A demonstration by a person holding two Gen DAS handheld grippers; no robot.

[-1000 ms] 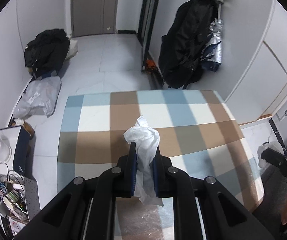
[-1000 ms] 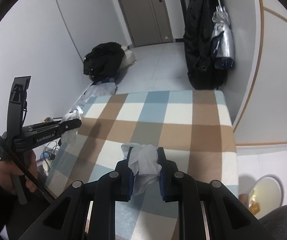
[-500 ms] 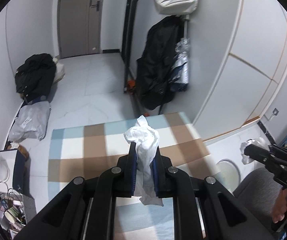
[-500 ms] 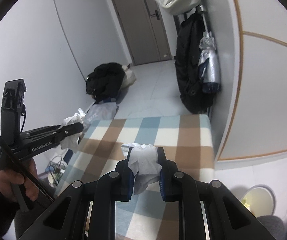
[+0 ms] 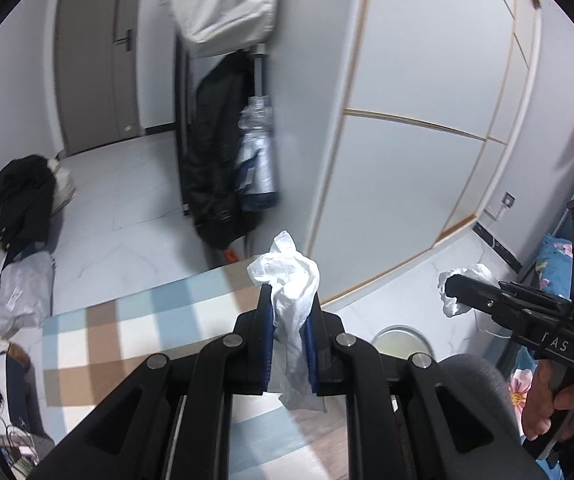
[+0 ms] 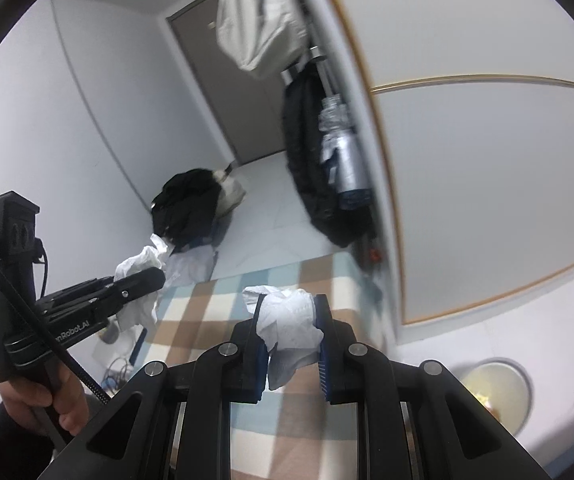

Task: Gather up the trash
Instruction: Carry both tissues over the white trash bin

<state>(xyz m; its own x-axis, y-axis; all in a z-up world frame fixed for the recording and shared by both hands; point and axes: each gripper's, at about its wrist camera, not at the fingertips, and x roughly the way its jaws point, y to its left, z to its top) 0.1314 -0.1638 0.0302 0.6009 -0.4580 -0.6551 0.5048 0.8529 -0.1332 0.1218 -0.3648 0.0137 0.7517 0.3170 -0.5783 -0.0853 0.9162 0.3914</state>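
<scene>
Between the blue pads of the left tool (image 5: 289,318) a crumpled white tissue (image 5: 289,292) is being clamped, its top bunching above the fingertips and its tail hanging below them. The right tool (image 6: 289,322) is likewise squeezing a second tissue wad (image 6: 289,326), which is bulging out on the left side of its fingers.

Both tools are being held in the air above the far right corner of the checked blanket (image 5: 127,332), which is covering what looks like a bed or low bench. Just past that corner, on the white floor (image 5: 415,280), a round trash bin (image 6: 497,390) with a pale liner is waiting; it is lying below and to the right of both tools, nearer the right one.

Judging from this, the carry to the bin is nearly done and the drop is the step ahead. The risk is a miss: tissue is light and drifts, so letting go from this height or before the tool is over the bin's mouth could land it on the floor or blanket. The thin paper may also be clinging to a pad and not falling when the fingers part. The two tools are close together and could bump over the small bin.
</scene>
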